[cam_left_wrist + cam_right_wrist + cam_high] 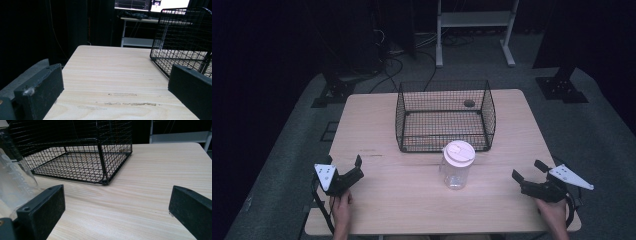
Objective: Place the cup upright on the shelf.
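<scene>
Hand-held grippers [344, 165] [527, 172] rest apart on the pale wooden table [412, 200], dark room beyond.

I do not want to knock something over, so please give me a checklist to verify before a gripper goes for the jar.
1. Left gripper open and holding nothing: ok, its jaws stand wide apart.
2. Right gripper open and holding nothing: ok.
3. Jar upright on the table, white lid on top: ok; whether the lid is tight, cannot tell.
4. Path from each gripper to the jar free of other things: ok.
5. Wire basket holds nothing: ok.
6. Gap between jar and basket: cannot tell; from above they look close, so approach from the side, not from behind.
</scene>
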### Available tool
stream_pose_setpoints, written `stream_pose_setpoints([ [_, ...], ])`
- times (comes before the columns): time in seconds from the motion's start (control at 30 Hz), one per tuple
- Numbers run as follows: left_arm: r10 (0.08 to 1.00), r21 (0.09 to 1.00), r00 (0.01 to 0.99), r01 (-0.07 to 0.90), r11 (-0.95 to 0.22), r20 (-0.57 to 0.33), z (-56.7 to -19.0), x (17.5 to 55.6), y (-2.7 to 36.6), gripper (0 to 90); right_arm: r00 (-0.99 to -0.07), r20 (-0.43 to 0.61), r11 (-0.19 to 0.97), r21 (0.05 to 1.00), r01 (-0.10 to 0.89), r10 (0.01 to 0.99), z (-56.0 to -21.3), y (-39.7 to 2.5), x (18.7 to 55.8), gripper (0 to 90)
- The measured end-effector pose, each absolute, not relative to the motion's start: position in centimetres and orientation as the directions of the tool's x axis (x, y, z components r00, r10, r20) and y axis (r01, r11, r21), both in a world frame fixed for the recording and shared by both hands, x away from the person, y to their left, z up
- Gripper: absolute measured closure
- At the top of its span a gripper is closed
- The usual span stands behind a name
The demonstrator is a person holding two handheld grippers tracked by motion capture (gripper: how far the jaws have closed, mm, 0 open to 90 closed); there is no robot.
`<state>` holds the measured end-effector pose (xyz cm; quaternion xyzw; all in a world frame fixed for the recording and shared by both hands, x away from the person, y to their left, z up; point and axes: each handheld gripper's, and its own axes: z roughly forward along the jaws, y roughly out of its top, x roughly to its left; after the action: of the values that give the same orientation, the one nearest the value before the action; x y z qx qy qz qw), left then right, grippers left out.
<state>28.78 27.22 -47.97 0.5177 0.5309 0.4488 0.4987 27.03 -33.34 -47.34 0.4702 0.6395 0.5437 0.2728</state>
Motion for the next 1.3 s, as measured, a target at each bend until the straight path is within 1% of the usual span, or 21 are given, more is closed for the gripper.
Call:
stream_pose_setpoints([
  [0.17,0.998,0.994,0.032,0.102,0.047,-0.051,-48.0,28.7,27.0,0.0,-0.417,0.162,-0.033,0.954,0.299,0.894,-47.1,-33.2,27.1,0.0],
  [0.33,0.998,0.994,0.033,0.099,0.053,-0.056,-48.0,28.7,27.1,0.0,-0.426,0.16,-0.032,0.956,0.292,0.89,-46.8,-33.0,26.9,0.0],
  [0.67,0.998,0.994,0.037,0.096,0.044,-0.048,-48.0,28.7,27.0,0.0,-0.486,0.125,0.013,0.963,0.271,0.865,-44.9,-31.4,27.0,0.0],
  [1.3,0.998,0.995,0.05,0.09,0.035,-0.039,-48.0,28.6,27.0,0.0,-0.591,0.083,0.084,0.965,0.249,0.802,-43.3,-28.0,26.6,0.0],
])
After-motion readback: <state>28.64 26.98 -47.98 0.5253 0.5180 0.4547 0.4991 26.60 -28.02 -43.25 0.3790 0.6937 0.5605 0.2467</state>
